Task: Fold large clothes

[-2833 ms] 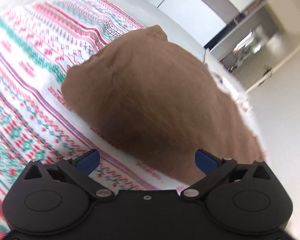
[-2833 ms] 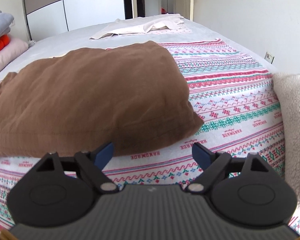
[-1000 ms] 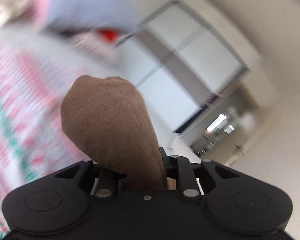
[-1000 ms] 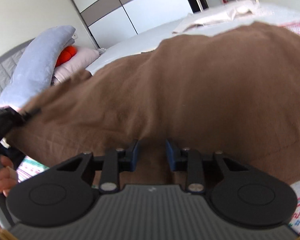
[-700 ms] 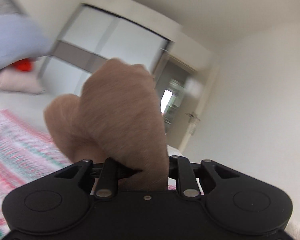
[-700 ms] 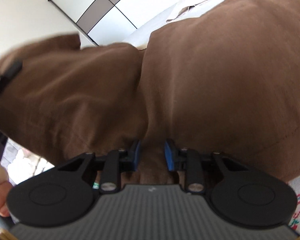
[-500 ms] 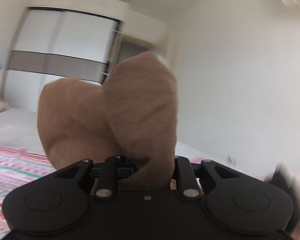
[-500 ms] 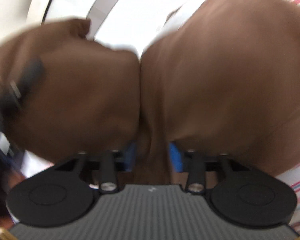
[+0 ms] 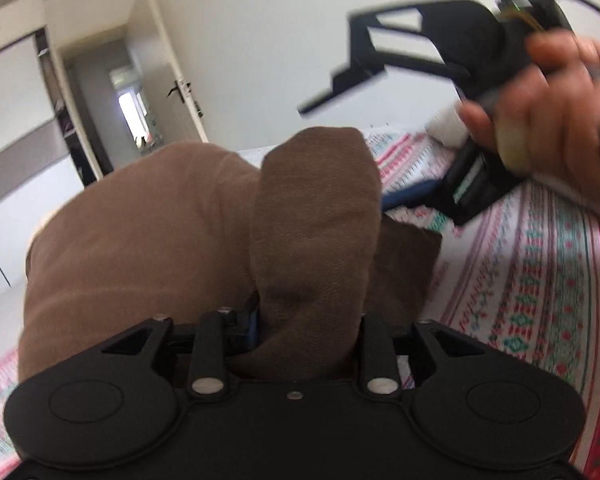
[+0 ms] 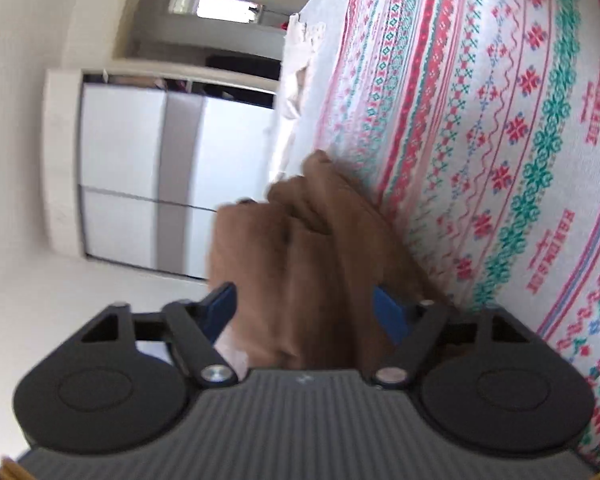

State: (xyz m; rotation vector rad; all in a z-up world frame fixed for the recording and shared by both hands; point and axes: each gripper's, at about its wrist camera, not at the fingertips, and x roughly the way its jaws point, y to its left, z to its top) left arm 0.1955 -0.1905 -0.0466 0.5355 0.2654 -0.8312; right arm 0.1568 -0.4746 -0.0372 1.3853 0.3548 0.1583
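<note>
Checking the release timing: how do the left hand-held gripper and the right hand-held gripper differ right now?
The left hand-held gripper has its jaws narrow and close against the brown garment; the right hand-held gripper has its jaws wide, its blue pads clear of the cloth. The left view is upright, the right rolled sideways. Both jaws are opening with cloth between them.

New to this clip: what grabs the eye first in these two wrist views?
The brown garment fills the middle of the left wrist view, a bunched fold of it rising from between the opening jaws of the left gripper. Upper right there, a hand carries the right gripper over the patterned bedspread. In the right wrist view the right gripper has its jaws spread and opening, brown cloth between them, the bedspread tilted steeply on the right.
</note>
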